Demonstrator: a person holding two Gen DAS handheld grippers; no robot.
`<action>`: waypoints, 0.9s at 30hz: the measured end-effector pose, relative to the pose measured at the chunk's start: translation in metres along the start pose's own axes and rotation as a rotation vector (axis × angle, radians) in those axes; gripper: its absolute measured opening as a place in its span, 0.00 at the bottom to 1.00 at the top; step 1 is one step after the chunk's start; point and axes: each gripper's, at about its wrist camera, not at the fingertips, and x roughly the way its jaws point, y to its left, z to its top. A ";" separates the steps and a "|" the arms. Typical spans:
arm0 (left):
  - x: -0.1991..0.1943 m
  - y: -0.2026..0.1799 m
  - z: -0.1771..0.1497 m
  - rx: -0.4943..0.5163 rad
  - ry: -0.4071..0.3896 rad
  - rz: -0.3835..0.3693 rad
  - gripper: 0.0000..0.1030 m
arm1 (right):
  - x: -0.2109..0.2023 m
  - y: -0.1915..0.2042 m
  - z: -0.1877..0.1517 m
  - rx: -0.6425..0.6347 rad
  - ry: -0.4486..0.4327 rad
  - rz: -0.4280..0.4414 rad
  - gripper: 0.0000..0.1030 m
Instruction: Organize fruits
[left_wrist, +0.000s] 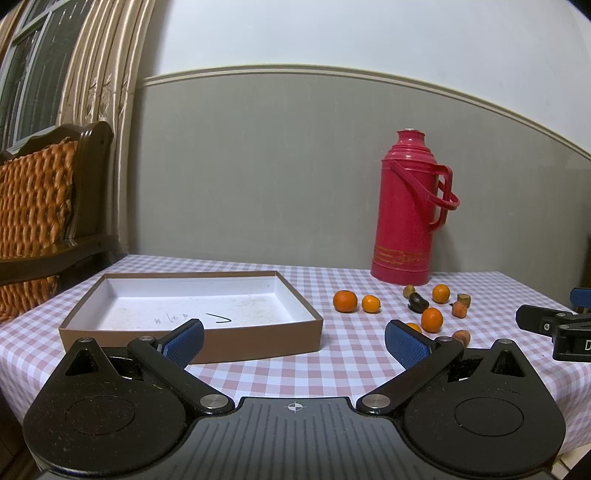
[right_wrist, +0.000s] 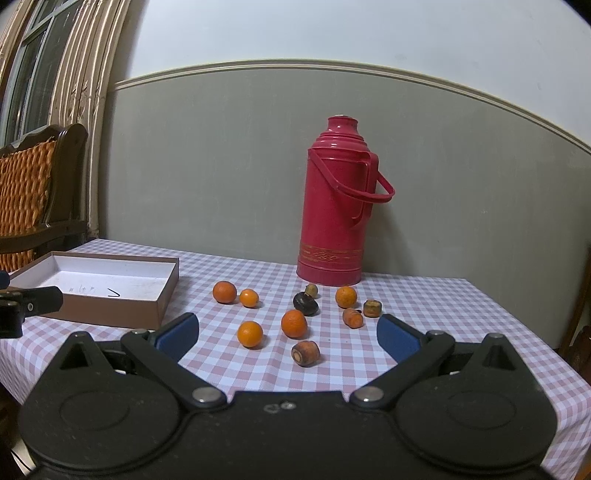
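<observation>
So, fruits everywhere on the checked desk (right_wrist: 424, 295): five oranges, the nearest orange (right_wrist: 250, 333) sitting loose just ahead of the right gripper (right_wrist: 288, 334), slightly left of centre, with a second orange (right_wrist: 294, 324) beside it and a stubby brown-orange piece (right_wrist: 305, 353) closer still. Off to the left lies the shallow box (left_wrist: 192, 334), empty, right in front of the left gripper (left_wrist: 293, 341). Right hand looks nearer the fruit, left nearer the box. Both sets of fingers are spread wide, holding nothing, touching nothing. Behind stands a red thermos (right_wrist: 334, 206).
</observation>
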 end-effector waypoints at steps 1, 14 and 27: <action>0.000 0.000 0.000 0.001 0.001 0.000 1.00 | 0.000 0.000 0.000 0.000 -0.001 0.000 0.94; -0.001 0.001 0.000 -0.003 -0.002 0.002 1.00 | 0.000 0.000 0.000 0.001 -0.001 0.001 0.94; -0.001 0.001 0.001 -0.002 -0.001 0.002 1.00 | 0.000 0.000 0.000 0.000 -0.002 0.001 0.94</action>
